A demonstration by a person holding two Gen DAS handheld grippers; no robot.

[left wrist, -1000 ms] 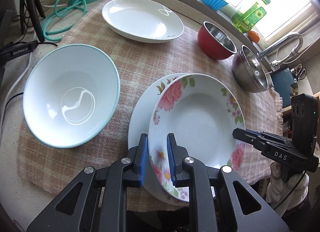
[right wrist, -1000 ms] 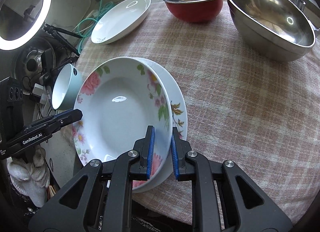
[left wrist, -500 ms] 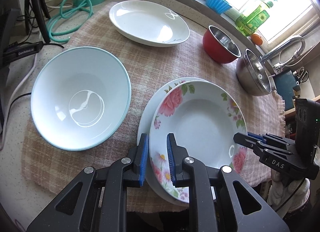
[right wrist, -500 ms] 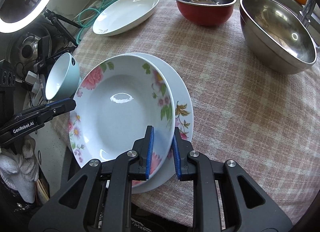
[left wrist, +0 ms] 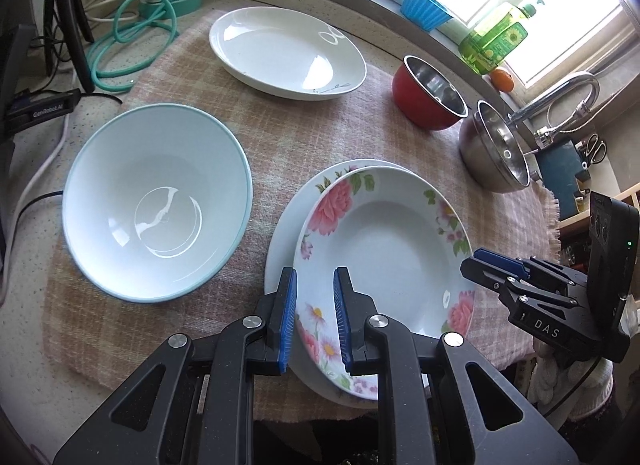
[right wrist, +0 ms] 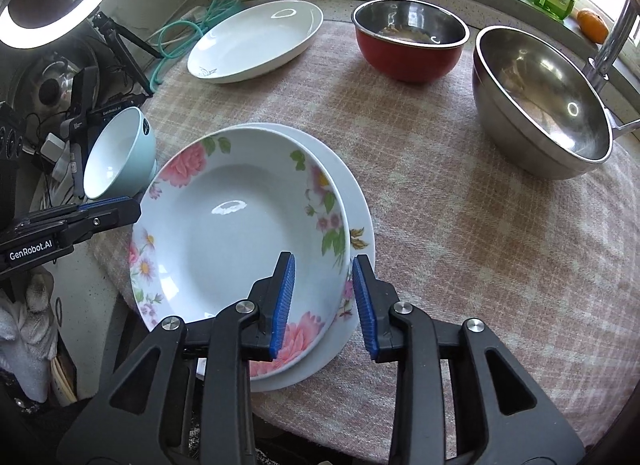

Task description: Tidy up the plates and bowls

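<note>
Stacking, by the look of it: seating the deep white porcelain plate with pink flowers round its rim (left wrist: 384, 249) on the wider white plate with a leaf-sprig edge (left wrist: 280, 249), near the front edge of the pink checked cloth (right wrist: 460, 245). Pinching the flowered plate's near-left rim in the left gripper (left wrist: 315, 317), jaws narrow, one pad on the inner face and one outside the edge. Straddling the opposite rim of both plates with the right gripper (right wrist: 323, 301), jaws parted wide and apparently not touching either one. Lying off-centre, overhanging the lower plate toward the left. Doing this well probably means nudging the upper plate rightward until the rims line up, loosening the left pads only once the foot is sitting flat, then drawing both grippers straight back and low, avoiding hooking a rim. Watching also for the pale blue round bowl (left wrist: 160, 201) tilted just left of the stack.
</note>
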